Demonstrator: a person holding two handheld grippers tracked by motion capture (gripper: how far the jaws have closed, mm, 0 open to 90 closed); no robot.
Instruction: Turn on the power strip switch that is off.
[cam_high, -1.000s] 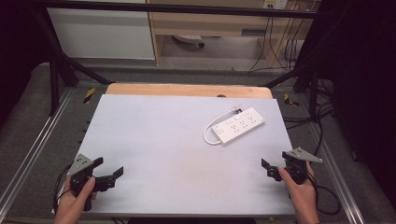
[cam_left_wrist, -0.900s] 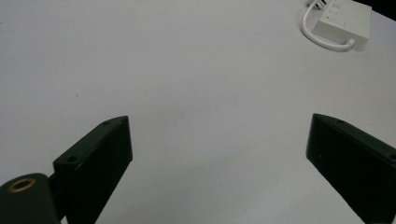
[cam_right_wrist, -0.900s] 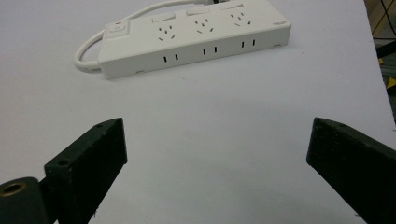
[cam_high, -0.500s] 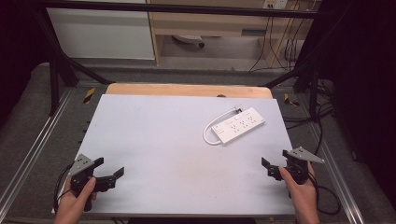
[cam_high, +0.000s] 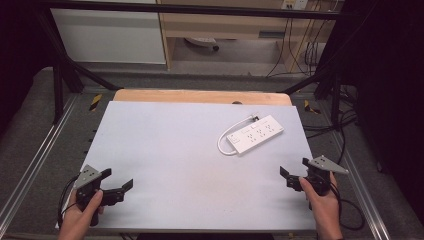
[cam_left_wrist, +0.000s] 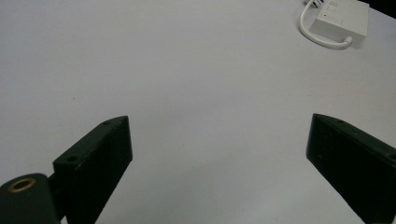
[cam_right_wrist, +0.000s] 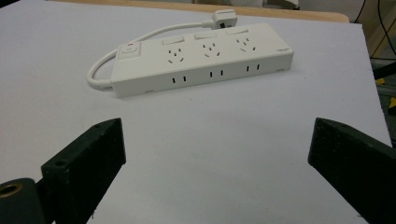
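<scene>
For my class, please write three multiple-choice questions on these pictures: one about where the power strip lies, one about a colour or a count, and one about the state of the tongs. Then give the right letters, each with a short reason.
1. Where does the power strip lie on the table?
A. far right part
B. near left corner
C. dead centre

2. How many socket groups run along the top of the strip?
A. one
B. three
C. six

3. How do the left tongs and right tongs stand?
A. both shut on the strip
B. left open, right shut
C. both open, holding nothing

Answers:
1. A: in the high view the strip sits toward the table's far right, nearer the right tongs.
2. B: the right gripper view shows three socket groups in a row, beside a switch.
3. C: each gripper view shows its two black jaws wide apart over bare table.
</scene>
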